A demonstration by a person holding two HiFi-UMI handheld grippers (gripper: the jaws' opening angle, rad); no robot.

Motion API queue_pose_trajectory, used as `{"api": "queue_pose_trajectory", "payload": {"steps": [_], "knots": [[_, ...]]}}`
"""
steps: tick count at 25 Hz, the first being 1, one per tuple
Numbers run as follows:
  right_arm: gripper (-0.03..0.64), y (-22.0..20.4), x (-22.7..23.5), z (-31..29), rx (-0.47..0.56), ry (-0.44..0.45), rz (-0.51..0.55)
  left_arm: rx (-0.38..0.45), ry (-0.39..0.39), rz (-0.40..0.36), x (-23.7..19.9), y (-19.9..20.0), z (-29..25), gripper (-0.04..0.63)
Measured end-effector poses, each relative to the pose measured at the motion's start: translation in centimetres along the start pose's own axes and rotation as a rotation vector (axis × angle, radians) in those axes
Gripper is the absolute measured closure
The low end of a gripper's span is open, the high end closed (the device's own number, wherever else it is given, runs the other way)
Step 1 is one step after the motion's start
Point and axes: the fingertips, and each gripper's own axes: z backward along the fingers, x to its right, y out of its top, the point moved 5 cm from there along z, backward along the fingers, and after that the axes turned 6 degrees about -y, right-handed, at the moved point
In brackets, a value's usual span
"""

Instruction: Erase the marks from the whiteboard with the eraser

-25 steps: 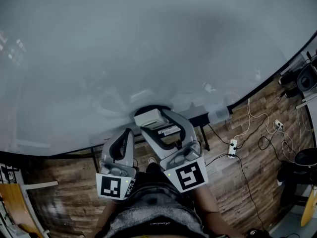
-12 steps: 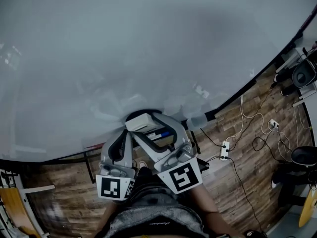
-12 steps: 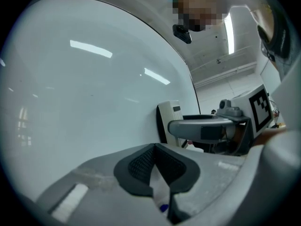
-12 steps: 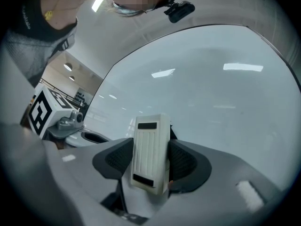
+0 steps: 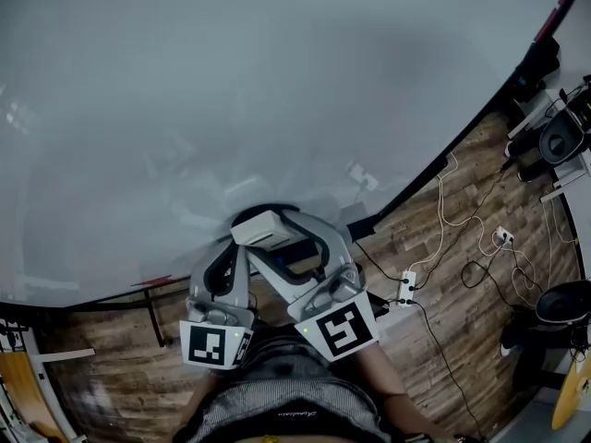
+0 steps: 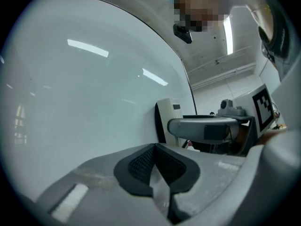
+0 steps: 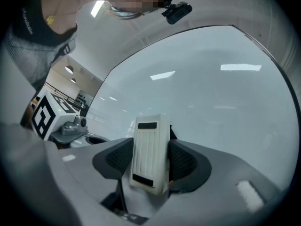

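Note:
The whiteboard (image 5: 231, 90) fills most of the head view, and I see only light reflections on it, no clear marks. A white ribbed eraser (image 5: 268, 229) rests against the board near its lower edge, with my right gripper (image 5: 271, 233) shut on it. In the right gripper view the eraser (image 7: 149, 145) stands upright between the two black pads, the board (image 7: 216, 93) behind it. My left gripper (image 5: 235, 251) hangs just left of the eraser, shut and holding nothing. In the left gripper view its pads (image 6: 141, 164) meet, with the eraser (image 6: 166, 121) ahead.
Below the board's dark lower edge (image 5: 111, 301) lies a wooden floor with a white power strip (image 5: 404, 290) and loose white cables (image 5: 480, 238). Black equipment (image 5: 559, 137) stands at the far right. The person's lap (image 5: 277, 404) is at the bottom.
The head view has swung right: the board's lower edge, the power strip and the cables have slid left. Both grippers keep their pose, and the eraser stays at the board's lower edge.

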Motion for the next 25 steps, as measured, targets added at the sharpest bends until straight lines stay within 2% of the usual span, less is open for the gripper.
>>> {"api": "queue_pose_trajectory", "payload": {"steps": [10,21,25], "knots": [[0.37,-1.4,5.8,2.3,0.003,0.005,0.021,-0.012,0.003,0.011,3.6,-0.8,-5.3,0.592],[0.37,-2.9,12.4,5.9,-0.006,-0.081,0.001,-0.034,-0.03,0.039,7.4,-1.1,-9.7,0.592],[0.37,-3.4,14.4,7.1,-0.012,-0.109,0.006,-0.029,-0.066,0.023,8.9,-1.2,-11.5,0.592]]}}
